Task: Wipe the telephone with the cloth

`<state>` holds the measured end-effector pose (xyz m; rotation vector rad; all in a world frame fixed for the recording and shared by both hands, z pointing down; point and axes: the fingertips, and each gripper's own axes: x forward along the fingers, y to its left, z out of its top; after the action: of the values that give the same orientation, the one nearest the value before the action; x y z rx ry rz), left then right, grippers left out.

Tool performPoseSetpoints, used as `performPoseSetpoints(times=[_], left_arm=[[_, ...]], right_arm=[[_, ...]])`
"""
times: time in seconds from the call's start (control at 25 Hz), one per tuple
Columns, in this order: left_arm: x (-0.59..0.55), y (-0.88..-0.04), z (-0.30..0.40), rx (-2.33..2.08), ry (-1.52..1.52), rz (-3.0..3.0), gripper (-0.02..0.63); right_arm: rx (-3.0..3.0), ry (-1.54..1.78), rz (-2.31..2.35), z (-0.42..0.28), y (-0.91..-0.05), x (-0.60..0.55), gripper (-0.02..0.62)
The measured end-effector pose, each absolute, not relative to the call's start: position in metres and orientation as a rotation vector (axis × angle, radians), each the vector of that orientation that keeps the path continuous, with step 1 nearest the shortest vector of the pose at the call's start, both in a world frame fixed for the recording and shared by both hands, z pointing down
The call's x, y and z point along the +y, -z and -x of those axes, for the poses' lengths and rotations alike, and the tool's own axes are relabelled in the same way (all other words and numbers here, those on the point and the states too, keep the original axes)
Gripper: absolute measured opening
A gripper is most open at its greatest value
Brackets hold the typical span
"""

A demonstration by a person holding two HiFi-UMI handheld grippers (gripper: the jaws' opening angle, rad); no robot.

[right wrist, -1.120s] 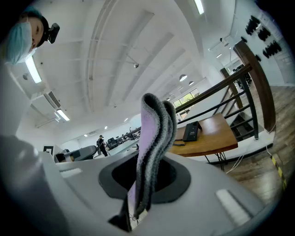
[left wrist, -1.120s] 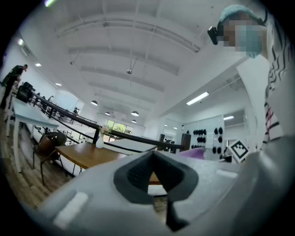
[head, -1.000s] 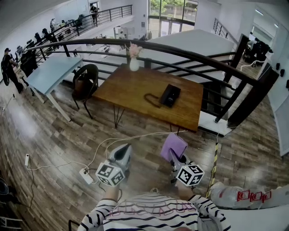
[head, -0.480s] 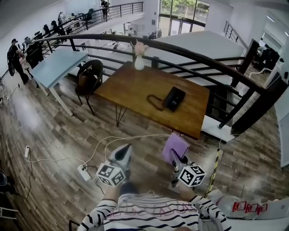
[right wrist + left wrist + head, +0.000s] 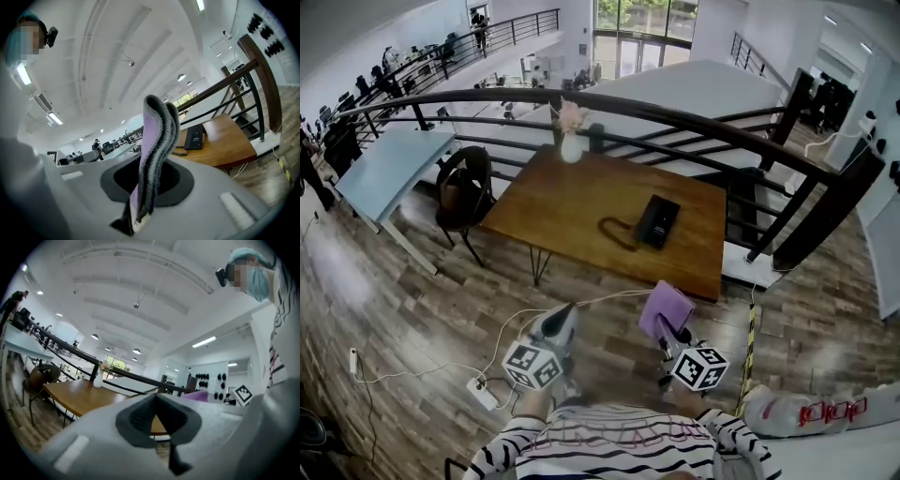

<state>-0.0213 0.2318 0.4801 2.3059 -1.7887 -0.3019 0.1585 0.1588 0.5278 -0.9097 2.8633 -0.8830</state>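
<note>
A black telephone (image 5: 656, 220) with a coiled cord lies on the right part of a brown wooden table (image 5: 572, 202); the right gripper view shows the telephone (image 5: 194, 137) too. My right gripper (image 5: 667, 322) is shut on a folded purple cloth (image 5: 665, 307), held over the floor short of the table's near edge. In the right gripper view the cloth (image 5: 157, 140) stands up between the jaws. My left gripper (image 5: 561, 324) hangs beside it at the left, shut and holding nothing, its jaws (image 5: 156, 401) closed together.
A white vase with flowers (image 5: 571, 141) stands at the table's far edge. A curved black railing (image 5: 675, 108) runs behind the table. A dark chair (image 5: 459, 187) stands left of it. White cables and a power strip (image 5: 484, 392) lie on the wood floor.
The view has shifted and the table now sits slightly lower and nearer. Both grippers keep their places in front of me, the right still holding the cloth.
</note>
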Motion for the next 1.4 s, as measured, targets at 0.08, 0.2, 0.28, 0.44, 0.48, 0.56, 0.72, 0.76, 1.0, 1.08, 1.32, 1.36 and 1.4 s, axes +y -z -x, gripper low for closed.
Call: performPoseSetpoints(times=[0.08, 0.2, 0.28, 0.44, 0.48, 0.56, 0.72, 0.76, 1.0, 1.08, 1.32, 1.36, 1.4], left_arm=[[0.222, -0.477, 0.043, -1.760, 0.295, -2.326, -0.003], [0.208, -0.474, 0.078, -1.726, 0.287, -2.356, -0.003], [0.202, -0.474, 0.100, -1.700, 0.281, -2.372, -0.003], [0.191, -0.474, 0.136, -1.625, 0.257, -2.419, -0.003], [0.187, -0.474, 0.143, -1.604, 0.250, -2.434, -0.003], [0.179, -0.478, 0.155, -1.570, 0.240, -2.443, -0.003], [0.161, -0.489, 0.172, -1.540, 0.256, -2.408, -0.003], [0.156, -0.490, 0.173, -1.528, 0.259, -2.410, -0.003], [0.118, -0.499, 0.172, -1.493, 0.250, -2.420, -0.003], [0.100, -0.501, 0.170, -1.499, 0.241, -2.418, -0.003], [0.031, -0.496, 0.154, -1.522, 0.222, -2.426, -0.003], [0.018, -0.494, 0.152, -1.530, 0.224, -2.428, -0.003], [0.004, -0.493, 0.149, -1.535, 0.223, -2.430, -0.003]], right_arm=[[2.839, 0.884, 0.941, -0.138, -0.525, 0.154, 0.052], [2.810, 0.874, 0.976, -0.106, -0.520, 0.146, 0.052], [2.789, 0.872, 1.008, -0.087, -0.520, 0.144, 0.052], [2.731, 0.869, 1.103, -0.059, -0.521, 0.141, 0.052], [2.718, 0.867, 1.126, -0.053, -0.521, 0.139, 0.052], [2.695, 0.875, 1.166, -0.045, -0.522, 0.135, 0.052], [2.671, 0.896, 1.209, -0.035, -0.526, 0.125, 0.052], [2.667, 0.896, 1.217, -0.033, -0.526, 0.122, 0.052], [2.655, 0.904, 1.244, -0.033, -0.533, 0.084, 0.052], [2.663, 0.908, 1.234, -0.034, -0.537, 0.065, 0.052], [2.691, 0.922, 1.193, -0.047, -0.541, -0.005, 0.052], [2.696, 0.923, 1.186, -0.049, -0.542, -0.018, 0.052], [2.700, 0.922, 1.179, -0.052, -0.541, -0.031, 0.052]])
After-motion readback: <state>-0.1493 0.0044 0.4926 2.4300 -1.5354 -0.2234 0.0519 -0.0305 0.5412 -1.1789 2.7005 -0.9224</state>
